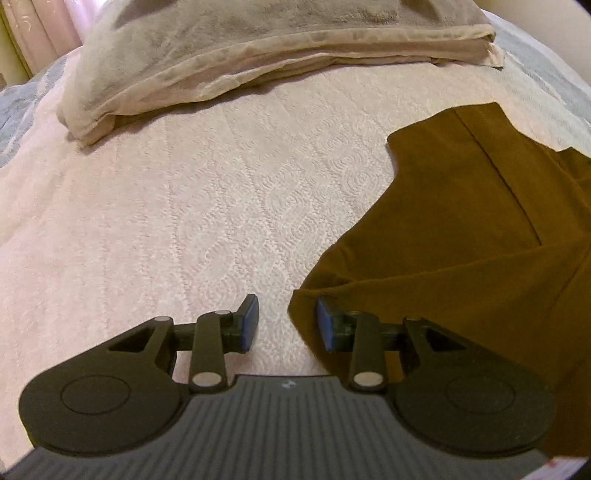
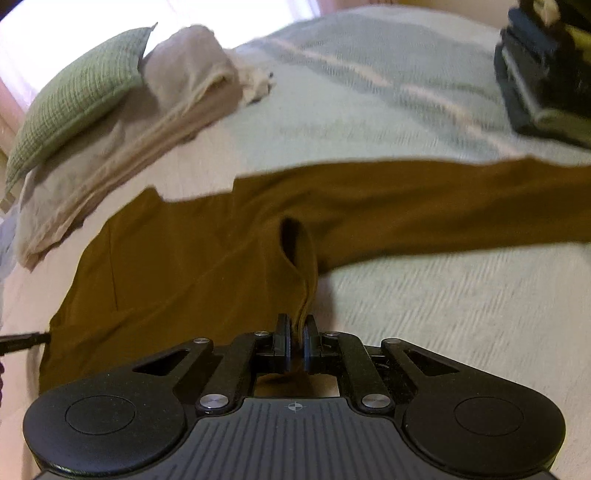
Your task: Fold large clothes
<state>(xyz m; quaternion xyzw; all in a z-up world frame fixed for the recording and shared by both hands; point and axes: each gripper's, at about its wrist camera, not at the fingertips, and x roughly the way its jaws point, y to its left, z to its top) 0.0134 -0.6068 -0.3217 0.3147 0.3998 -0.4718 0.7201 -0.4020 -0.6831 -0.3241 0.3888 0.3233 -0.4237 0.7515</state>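
A brown garment [image 2: 207,258] lies spread on the bed, with one long part [image 2: 443,206] stretching to the right. My right gripper [image 2: 296,332] is shut on a pinched fold of its near edge, and the cloth rises from the bed into the pads. In the left wrist view the brown garment [image 1: 461,229] fills the right side. My left gripper [image 1: 287,306] stands open just above the quilt at the garment's near left corner. Its right finger [image 1: 327,325] is over the cloth edge and its left finger [image 1: 249,321] is over bare quilt. Nothing is pinched there.
A pale quilted bed cover [image 1: 184,206] lies under everything. Folded beige bedding [image 1: 207,62] sits at the far side, with a green pillow [image 2: 77,96] on it. A stack of dark folded clothes [image 2: 543,74] stands at the far right. A curtain [image 1: 40,33] hangs beyond the bed.
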